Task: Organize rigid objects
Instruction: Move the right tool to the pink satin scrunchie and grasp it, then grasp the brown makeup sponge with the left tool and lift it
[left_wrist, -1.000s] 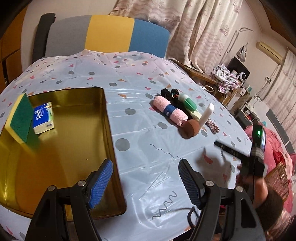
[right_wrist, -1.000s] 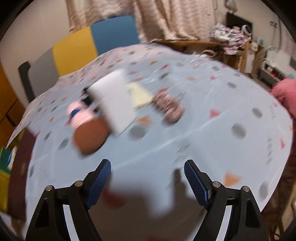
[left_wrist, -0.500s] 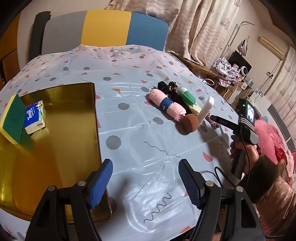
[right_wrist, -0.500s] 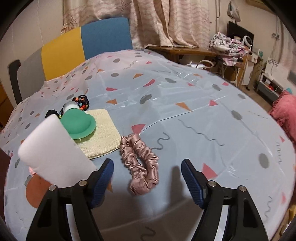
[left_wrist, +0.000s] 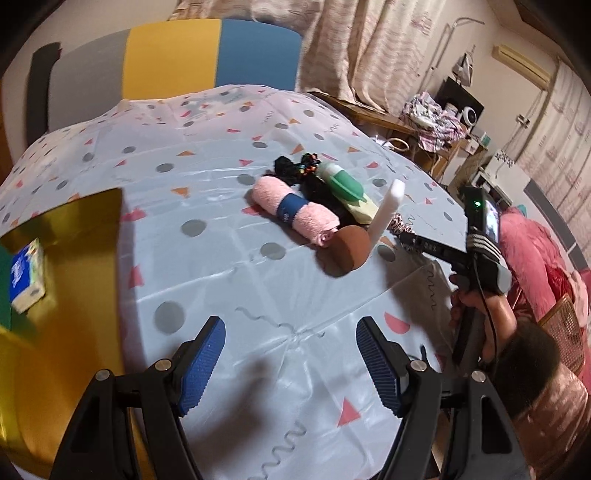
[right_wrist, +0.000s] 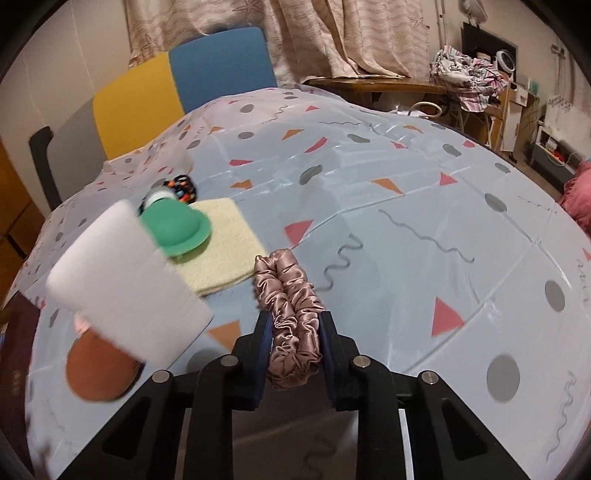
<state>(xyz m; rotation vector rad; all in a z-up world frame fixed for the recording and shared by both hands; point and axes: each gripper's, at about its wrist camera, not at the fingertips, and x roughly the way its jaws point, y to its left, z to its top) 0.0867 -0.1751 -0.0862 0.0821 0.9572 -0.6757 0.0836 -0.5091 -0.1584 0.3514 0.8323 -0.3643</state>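
Pink satin scrunchie (right_wrist: 291, 317), lying on the tablecloth beside the yellow cloth (right_wrist: 218, 243), is pinched as your right gripper (right_wrist: 293, 354) has just closed. Lift next; your left gripper (left_wrist: 288, 365) hangs wide, empty.

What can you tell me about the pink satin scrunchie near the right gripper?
The scrunchie is a ring of dusty pink, shiny, gathered fabric that looks like satin. It lies flattened into a long loop on the patterned tablecloth, beside the yellow cloth. The right gripper has just been closing its jaws, and the pads now press its near end from both sides.
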